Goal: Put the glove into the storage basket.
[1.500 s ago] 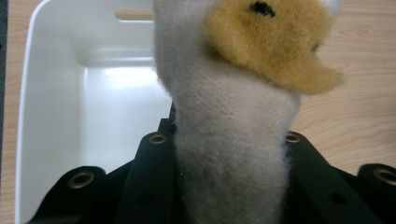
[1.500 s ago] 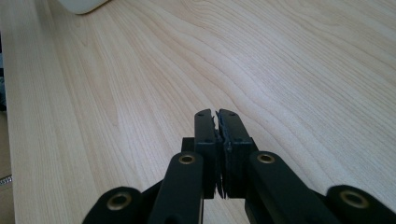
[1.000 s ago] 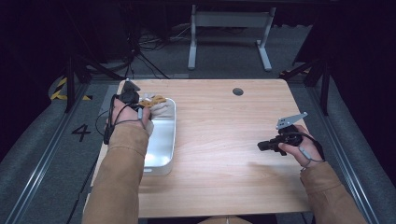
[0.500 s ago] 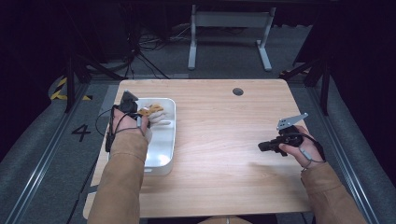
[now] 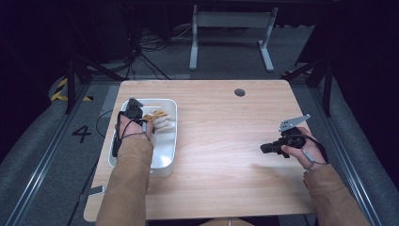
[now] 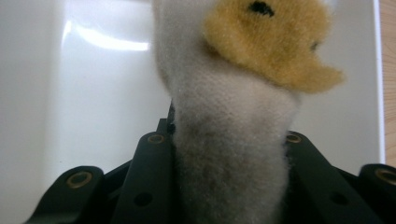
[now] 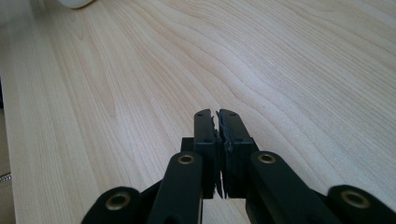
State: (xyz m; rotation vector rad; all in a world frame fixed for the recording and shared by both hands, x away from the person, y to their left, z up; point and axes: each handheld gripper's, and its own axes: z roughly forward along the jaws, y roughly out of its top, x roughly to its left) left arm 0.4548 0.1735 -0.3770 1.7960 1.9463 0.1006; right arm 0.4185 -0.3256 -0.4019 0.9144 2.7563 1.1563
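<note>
One white tray [image 5: 165,155] is seen at the left of the wooden counter [image 5: 221,141], with a single plush toy [image 5: 157,120] held over it. The toy, cream with a tan patch, is clamped between the closed fingers of the left gripper [image 5: 141,115]. In the left gripper view, the plush toy [image 6: 233,140] is pressed from both sides against the tray's glossy floor [image 6: 93,93]. The right gripper [image 5: 269,148] is rested well apart; in its own view its fingers [image 7: 205,135] are drawn together on nothing.
</note>
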